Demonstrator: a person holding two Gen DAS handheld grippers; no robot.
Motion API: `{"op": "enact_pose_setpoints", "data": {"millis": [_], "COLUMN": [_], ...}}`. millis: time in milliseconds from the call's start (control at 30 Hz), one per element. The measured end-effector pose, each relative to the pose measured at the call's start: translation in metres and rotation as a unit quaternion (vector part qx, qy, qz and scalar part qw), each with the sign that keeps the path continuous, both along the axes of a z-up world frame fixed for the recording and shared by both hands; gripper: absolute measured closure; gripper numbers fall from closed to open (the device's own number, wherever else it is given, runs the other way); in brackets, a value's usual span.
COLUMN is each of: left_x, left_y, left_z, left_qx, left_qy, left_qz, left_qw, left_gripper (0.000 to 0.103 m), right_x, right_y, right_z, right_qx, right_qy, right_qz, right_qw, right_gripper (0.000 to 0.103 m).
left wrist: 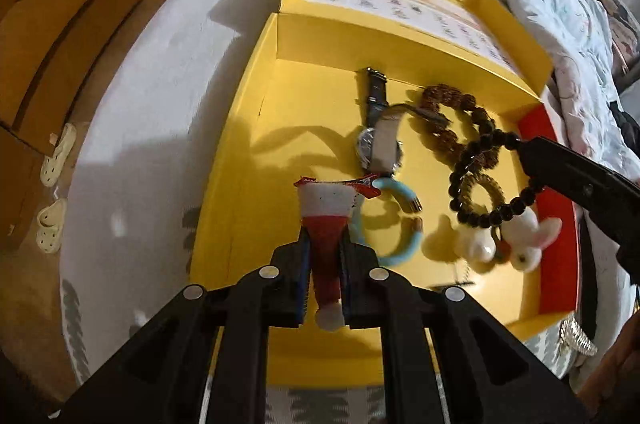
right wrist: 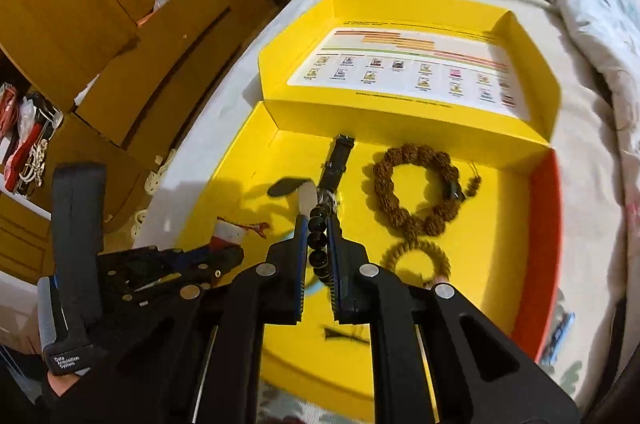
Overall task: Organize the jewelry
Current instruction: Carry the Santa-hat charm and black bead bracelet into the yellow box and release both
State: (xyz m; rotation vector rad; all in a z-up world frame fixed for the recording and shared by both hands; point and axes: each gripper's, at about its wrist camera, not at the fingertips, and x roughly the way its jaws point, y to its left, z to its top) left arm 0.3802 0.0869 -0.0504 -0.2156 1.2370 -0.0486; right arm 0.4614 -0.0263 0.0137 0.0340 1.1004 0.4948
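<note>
We see the yellow box (left wrist: pixel 240 160) filling mid-frame on the bed (left wrist: pixel 160 84). At bottom centre of the left view, our left gripper (left wrist: pixel 325 252) is clamped on a Santa-hat clip (left wrist: pixel 326 220). Our right gripper (right wrist: pixel 318 244), centre of the right view, pinches the black bead bracelet (left wrist: pixel 480 160), dangling at right over the box beside 1 watch (left wrist: pixel 378 140).

Two close wrist views, both down into the same yellow box (left wrist: pixel 244 128).
</note>
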Motion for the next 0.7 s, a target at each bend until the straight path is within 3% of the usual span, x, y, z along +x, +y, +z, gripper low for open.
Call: {"op": "enact_pose_setpoints", "data": {"millis": [233,633,700], "left_x": [0.011,0.018,0.017], "left_y": [0.001,-0.005,-0.004], "left_z": [-0.013,-0.031,-0.032], "left_qx": [0.011,0.018,0.02], "left_qy": [0.013,0.032,0.031], "left_qz": [0.007,0.007,0.007], "left_qw": [0.9998,0.9993,0.9993], "left_gripper": [0.091,0.089,0.087], "right_x": [0.027,0.046,0.046], "right_y": [0.007,-0.027,-0.026], "right_z": [-0.025,-0.064,-0.063], "right_qx": [0.004,-0.011,-0.02], "right_qy": [0.02,0.052,0.049], "right_qz": [0.006,-0.024,-0.022], "right_qw": [1.0,0.998,0.998], "right_gripper": [0.092,0.091,0.084]}}
